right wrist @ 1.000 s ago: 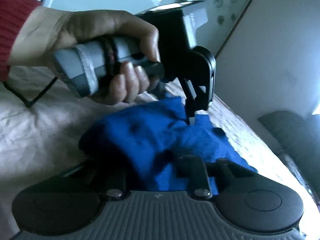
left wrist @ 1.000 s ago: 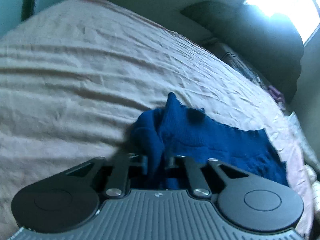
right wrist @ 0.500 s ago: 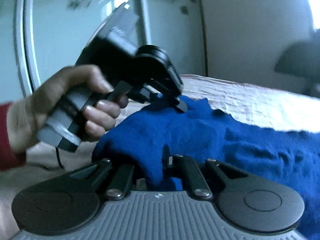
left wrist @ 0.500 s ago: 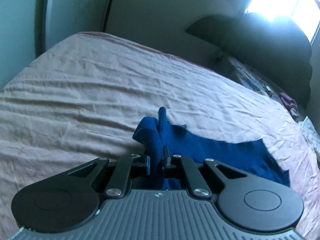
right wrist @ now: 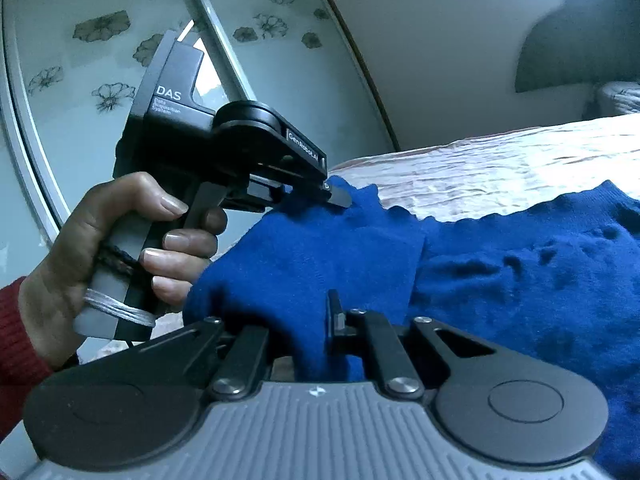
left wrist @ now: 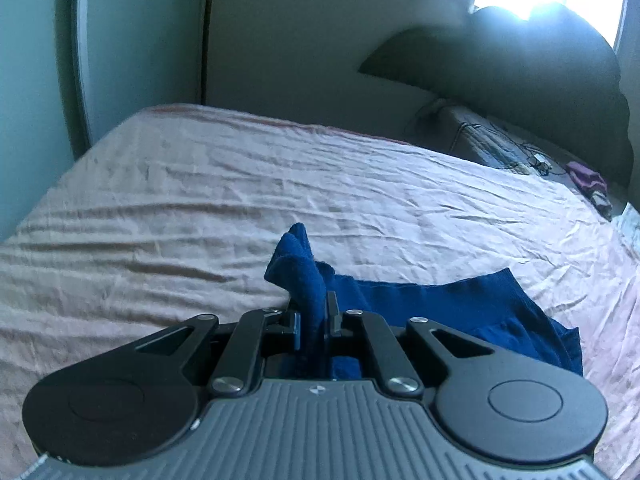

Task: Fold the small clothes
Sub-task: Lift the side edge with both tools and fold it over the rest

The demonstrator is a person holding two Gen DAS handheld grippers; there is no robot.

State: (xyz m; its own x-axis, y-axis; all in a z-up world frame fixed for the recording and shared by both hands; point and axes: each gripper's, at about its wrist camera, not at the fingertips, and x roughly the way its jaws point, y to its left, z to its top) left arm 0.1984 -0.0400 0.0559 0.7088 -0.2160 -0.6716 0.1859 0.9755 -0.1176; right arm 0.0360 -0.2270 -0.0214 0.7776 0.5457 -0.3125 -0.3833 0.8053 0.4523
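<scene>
You are pinching a blue knit garment (left wrist: 440,308) with both tools — your left gripper (left wrist: 314,316) is clamped on a bunched fold, your right gripper (right wrist: 316,320) is closed on another edge — while the rest is lying on the wrinkled pink bedsheet (left wrist: 240,184).

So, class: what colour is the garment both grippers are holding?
Deep blue garment, plain knit; clearest in the right wrist view.

both grippers are clamped: left gripper (left wrist: 314,322) and right gripper (right wrist: 316,320) pinch cloth between their jaws; the left hand (right wrist: 120,256) grips its handle.
</scene>
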